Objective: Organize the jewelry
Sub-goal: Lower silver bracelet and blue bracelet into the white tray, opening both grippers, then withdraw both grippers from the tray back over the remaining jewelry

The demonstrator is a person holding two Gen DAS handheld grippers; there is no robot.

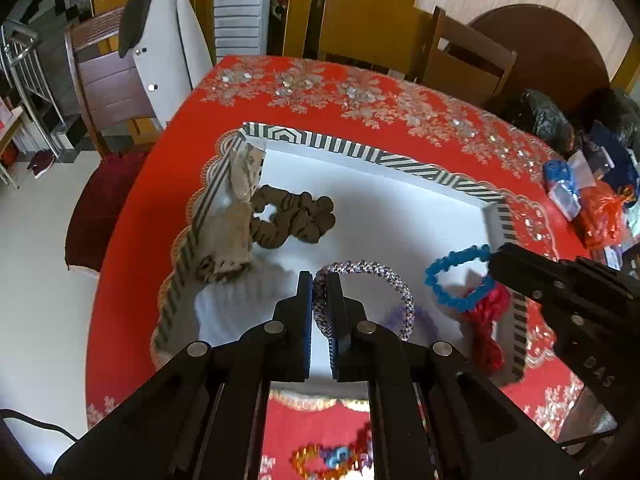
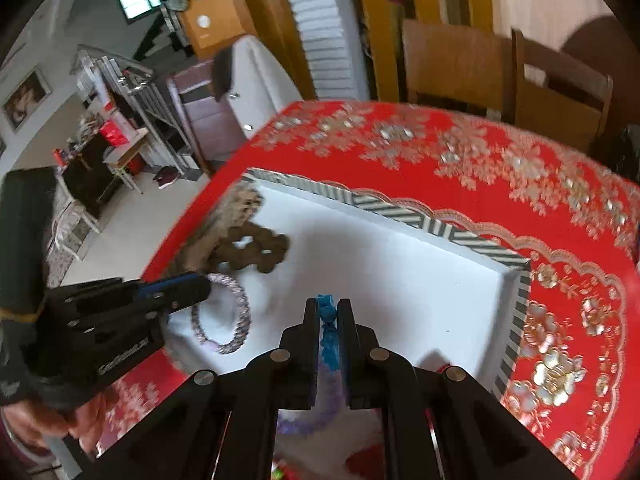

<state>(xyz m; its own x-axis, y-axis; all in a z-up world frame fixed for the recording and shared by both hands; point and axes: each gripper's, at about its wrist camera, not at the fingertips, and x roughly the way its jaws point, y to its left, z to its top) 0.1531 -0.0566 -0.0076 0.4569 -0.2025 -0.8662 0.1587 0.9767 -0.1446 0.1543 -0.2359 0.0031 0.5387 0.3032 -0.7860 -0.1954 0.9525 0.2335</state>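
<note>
A white box lid with a striped rim [image 1: 348, 146] [image 2: 400, 216] lies on the red tablecloth. My left gripper [image 1: 320, 280] is shut on a silver-purple braided bangle [image 1: 394, 280], held over the tray's near side; the bangle also shows in the right wrist view [image 2: 240, 312]. My right gripper [image 2: 329, 308] is shut on a blue beaded bracelet [image 2: 328, 320]; in the left wrist view the bracelet [image 1: 452, 264] hangs from it at the tray's right edge. A brown scrunchie [image 1: 296, 216] and a beige cloth pouch [image 1: 236, 216] lie in the tray's left part. A red band [image 1: 490, 320] and a lilac ring [image 1: 424, 316] lie near the right corner.
More beaded bracelets [image 1: 332, 458] lie on the cloth near me. Bags and packets [image 1: 568, 188] crowd the table's right end. Wooden chairs [image 1: 460, 56] stand beyond the far edge, and a chair with a grey jacket [image 1: 160, 52] stands at the far left corner.
</note>
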